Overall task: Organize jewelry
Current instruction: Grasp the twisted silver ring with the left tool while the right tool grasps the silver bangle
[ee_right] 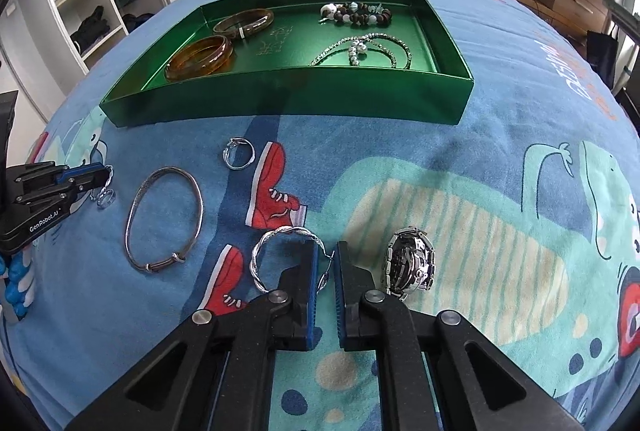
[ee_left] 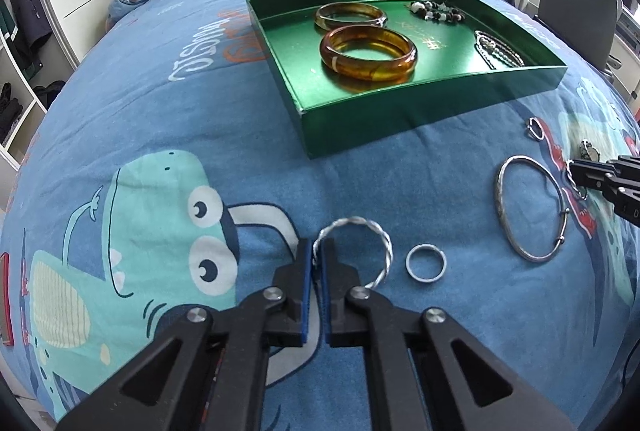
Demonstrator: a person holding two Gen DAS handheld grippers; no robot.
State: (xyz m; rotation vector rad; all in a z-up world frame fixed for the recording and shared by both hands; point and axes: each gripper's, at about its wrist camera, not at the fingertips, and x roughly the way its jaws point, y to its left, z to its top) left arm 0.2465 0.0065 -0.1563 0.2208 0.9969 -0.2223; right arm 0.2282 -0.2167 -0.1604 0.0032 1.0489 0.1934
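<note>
Fingers of the left gripper (ee_left: 318,251) are pinching the rim of a twisted silver hoop (ee_left: 356,251), with a plain silver ring (ee_left: 425,263) lying just beside it on the blue quilt (ee_left: 200,119). The right gripper (ee_right: 326,263) is closing narrowly on a second twisted hoop (ee_right: 280,255), though whether it is gripping I cannot tell; a steel watch (ee_right: 410,263) is resting just to its right. Farther out, a thin silver bangle (ee_right: 164,219) and a small open ring (ee_right: 239,153) are lying. Beyond them, the green tray (ee_right: 280,99) is holding two amber bangles (ee_left: 368,53), a beaded bracelet (ee_right: 356,13) and a silver chain (ee_right: 368,49).
</note>
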